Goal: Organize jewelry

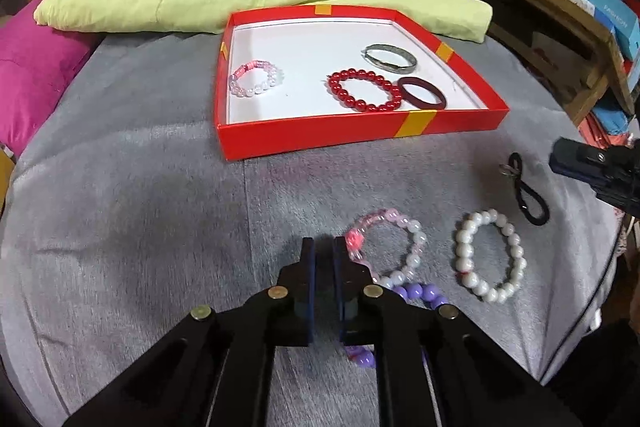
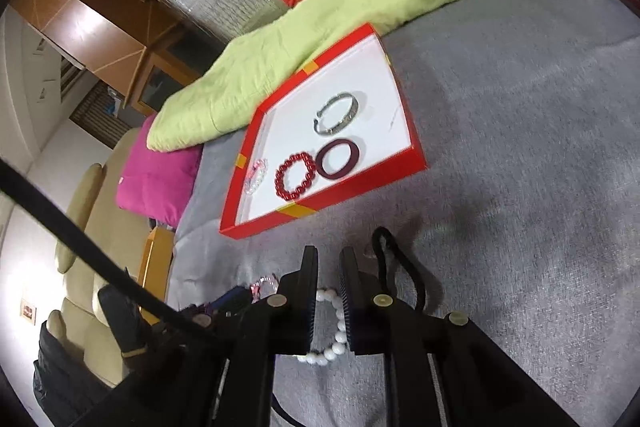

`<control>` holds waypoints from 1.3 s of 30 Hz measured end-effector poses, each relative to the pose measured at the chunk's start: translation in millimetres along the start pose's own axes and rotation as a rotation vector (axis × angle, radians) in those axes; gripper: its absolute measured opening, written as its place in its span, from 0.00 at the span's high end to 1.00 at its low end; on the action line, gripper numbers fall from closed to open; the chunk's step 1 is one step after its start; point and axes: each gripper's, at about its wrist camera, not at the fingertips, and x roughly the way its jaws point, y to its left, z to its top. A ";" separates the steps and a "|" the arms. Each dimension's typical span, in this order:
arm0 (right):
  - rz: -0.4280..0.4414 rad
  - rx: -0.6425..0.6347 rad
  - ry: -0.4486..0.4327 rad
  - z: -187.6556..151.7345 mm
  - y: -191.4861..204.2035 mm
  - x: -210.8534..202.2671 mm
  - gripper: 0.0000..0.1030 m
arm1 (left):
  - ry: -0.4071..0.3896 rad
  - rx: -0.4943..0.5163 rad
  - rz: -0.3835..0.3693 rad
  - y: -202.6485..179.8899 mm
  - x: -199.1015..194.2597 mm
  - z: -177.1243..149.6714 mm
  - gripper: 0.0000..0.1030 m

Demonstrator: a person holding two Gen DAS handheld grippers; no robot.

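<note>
The left gripper (image 1: pixel 323 247) has its fingers pressed together with nothing between them, hovering over the grey blanket (image 1: pixel 140 187). Just right of its tips lies the pink-and-white bead bracelet (image 1: pixel 386 247), with a purple bead bracelet (image 1: pixel 420 293) near it, partly under the tool. Further right sit the white bead bracelet (image 1: pixel 489 255) and a black hair tie (image 1: pixel 528 195). The right gripper (image 2: pixel 329 255) is nearly closed, empty, above the white bracelet. Beyond them, the red box (image 1: pixel 320 141) holds four bracelets.
</note>
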 end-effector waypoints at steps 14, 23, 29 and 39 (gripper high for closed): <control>-0.144 -0.205 0.234 -30.3 29.8 46.3 0.63 | -0.016 0.010 0.033 4.8 -3.5 8.2 0.92; -0.348 -0.470 0.143 -51.2 51.9 52.7 0.90 | -0.020 0.058 -0.016 -3.7 -8.2 7.4 0.86; -0.323 -0.462 0.051 -42.9 54.9 37.2 0.90 | 0.006 0.110 -0.036 -17.7 1.2 6.7 0.67; -0.286 -0.362 0.024 -31.3 42.6 23.1 0.90 | -0.013 0.061 -0.023 -11.6 1.8 10.9 0.90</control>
